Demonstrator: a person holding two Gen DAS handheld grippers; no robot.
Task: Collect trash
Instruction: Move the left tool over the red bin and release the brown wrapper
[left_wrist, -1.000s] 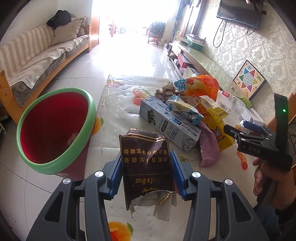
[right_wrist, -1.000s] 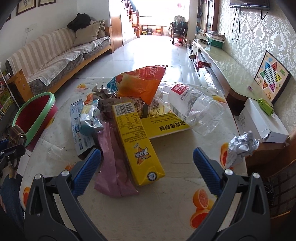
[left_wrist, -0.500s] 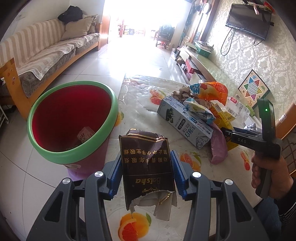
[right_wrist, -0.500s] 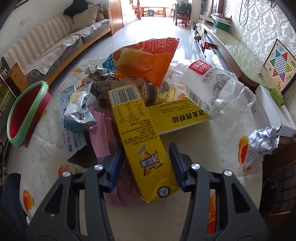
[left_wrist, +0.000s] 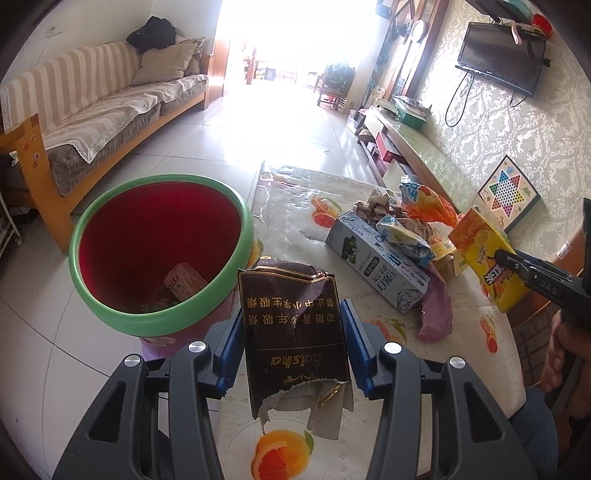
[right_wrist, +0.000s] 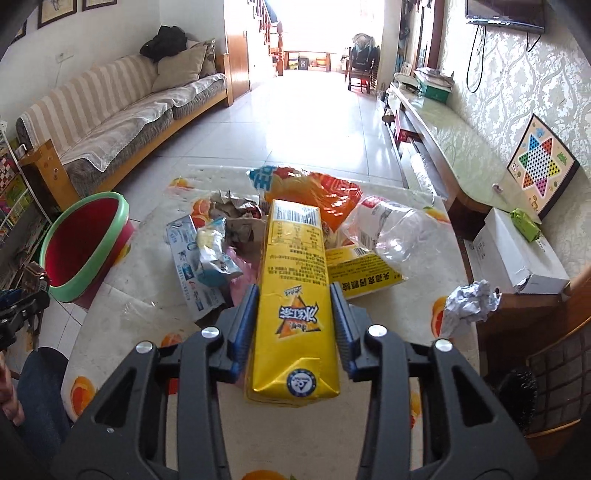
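My left gripper (left_wrist: 291, 339) is shut on a torn dark brown cigarette carton (left_wrist: 291, 325), held over the table edge just right of the red bin with a green rim (left_wrist: 159, 251). The bin also shows in the right wrist view (right_wrist: 85, 243). My right gripper (right_wrist: 293, 321) is shut on a yellow drink carton (right_wrist: 295, 295), lifted above the trash pile; the carton also shows in the left wrist view (left_wrist: 487, 258). On the table lie a blue-white box (left_wrist: 373, 262), a pink wrapper (left_wrist: 437, 310), an orange snack bag (right_wrist: 314, 188) and a clear plastic bottle (right_wrist: 391, 229).
The table has a fruit-print cover (right_wrist: 147, 295). A crumpled foil ball (right_wrist: 469, 299) lies at its right edge, next to a white box (right_wrist: 517, 254). A striped sofa (left_wrist: 92, 110) stands left. A low cabinet (right_wrist: 443, 147) runs along the right wall.
My left gripper has carried the brown carton left toward the bin. My right gripper has closed on the yellow carton and lifted it off the pile.
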